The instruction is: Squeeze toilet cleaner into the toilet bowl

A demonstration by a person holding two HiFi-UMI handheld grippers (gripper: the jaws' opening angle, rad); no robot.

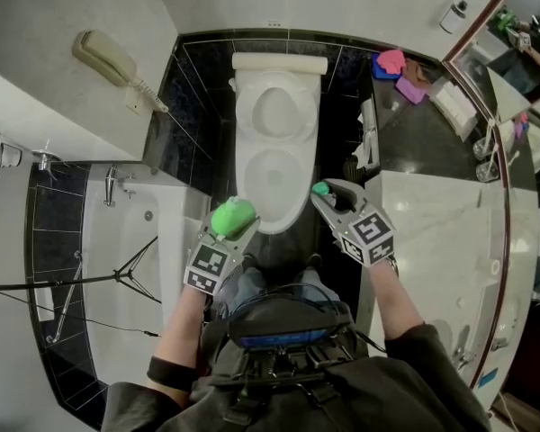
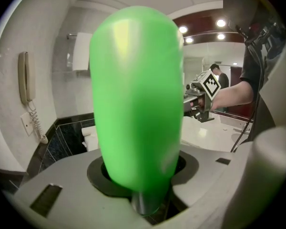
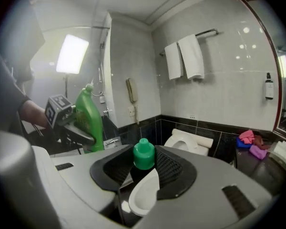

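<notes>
left tongs point(image 1: 229, 228), clamped on the nozzle-up toilet cleaner bottle point(image 2: 136, 94), sit at the lower-left rim of the toilet bowl point(image 1: 292, 210), its opening just up-frame; right tongs point(image 1: 328, 194) only pinch the cap point(image 3: 144, 154)

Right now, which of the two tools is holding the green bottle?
The left tool, on the left of the head view, holds it: the green bottle fills its jaws. The right tool grips only a small green cap.
</notes>
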